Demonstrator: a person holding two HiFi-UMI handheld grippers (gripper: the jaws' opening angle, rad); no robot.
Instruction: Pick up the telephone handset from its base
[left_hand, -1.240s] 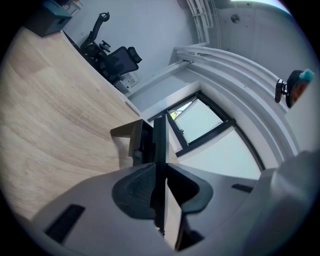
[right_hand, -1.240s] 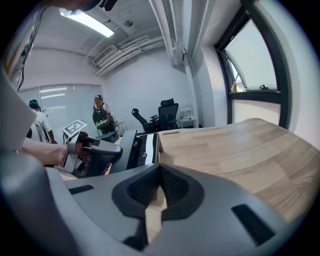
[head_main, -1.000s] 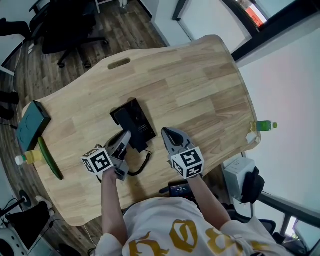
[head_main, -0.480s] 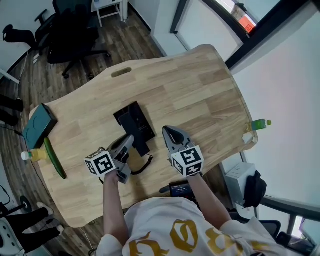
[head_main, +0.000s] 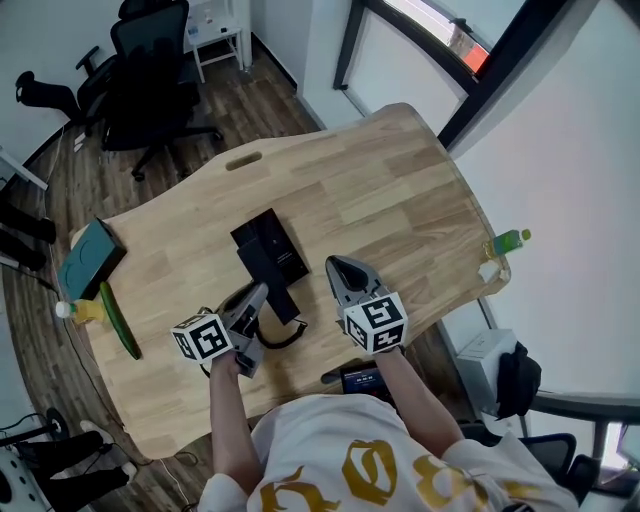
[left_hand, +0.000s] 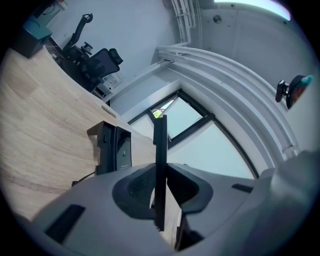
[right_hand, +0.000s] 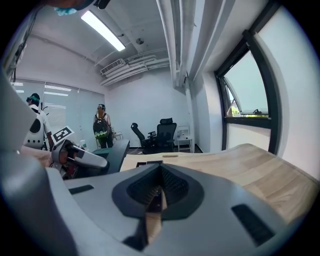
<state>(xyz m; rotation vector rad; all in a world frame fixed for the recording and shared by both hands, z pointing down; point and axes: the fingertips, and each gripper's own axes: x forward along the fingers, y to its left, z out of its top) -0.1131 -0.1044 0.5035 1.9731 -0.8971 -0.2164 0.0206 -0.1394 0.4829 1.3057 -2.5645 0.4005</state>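
The telephone base (head_main: 268, 238) sits flat on the wooden table (head_main: 400, 180), and everything here is placed from it. The left gripper (head_main: 258, 297) is at the base's near edge, on the person's side, with its tips pointing toward the base. Its jaws are partly closed and clamped on the black handset (head_main: 283, 298). In the left gripper view the handset (left_hand: 160, 150) stands edge-on as a thin dark bar, pinched between the two pads and sticking out past them. The base (left_hand: 112, 149) shows behind it and to its left, apart from the handset and with its cradle bare. From the head view the handset slants from over the base's near left corner back toward the person, and its coiled cord (head_main: 283, 338) loops on the table just nearer than the base.

The right gripper (head_main: 338, 268) hovers just off the base's right side, at about the level of its near edge. In the right gripper view the right gripper (right_hand: 159, 192) has its jaws pressed together with nothing between them, and the left gripper (right_hand: 75, 157) appears off to the left
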